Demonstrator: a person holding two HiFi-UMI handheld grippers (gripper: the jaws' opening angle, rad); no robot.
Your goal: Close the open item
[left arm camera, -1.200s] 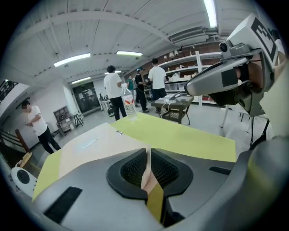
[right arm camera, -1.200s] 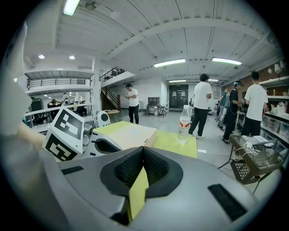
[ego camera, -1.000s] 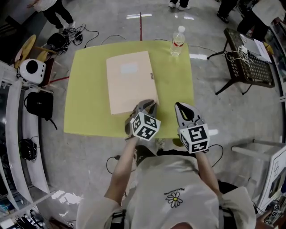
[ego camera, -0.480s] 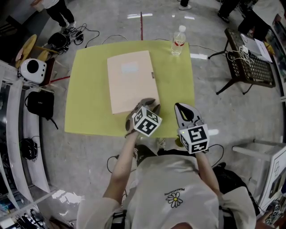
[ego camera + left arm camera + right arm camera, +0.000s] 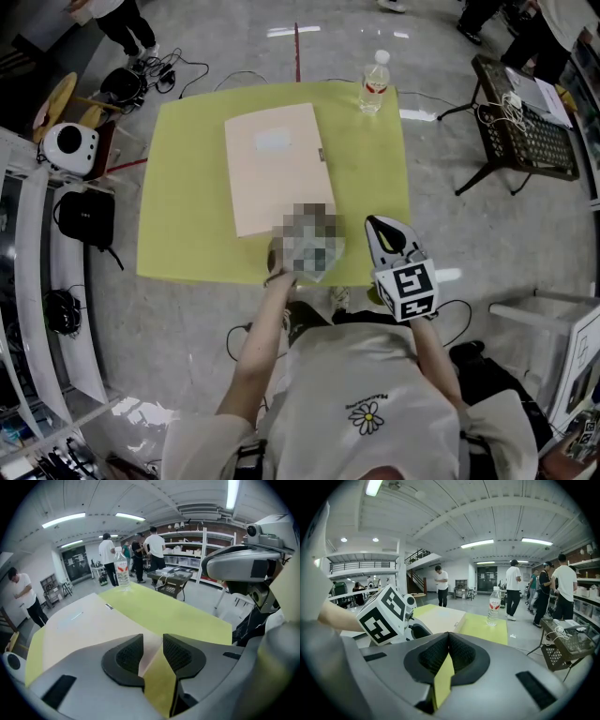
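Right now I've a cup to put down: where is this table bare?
Free: the table strip right of the folder, nearer than the bottle; also left of the folder. Crowded: the near edge, with the right gripper and the left gripper, whose jaws have just been opening, gripping nothing, at the folder's corner.

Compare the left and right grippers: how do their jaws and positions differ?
The left gripper's jaws stand apart, having just been opening, with nothing pinched; the right gripper's jaws meet at the tips. The left gripper sits at the folder's near corner; the right gripper is off the folder, over bare table. Both are empty, near the table's front edge.
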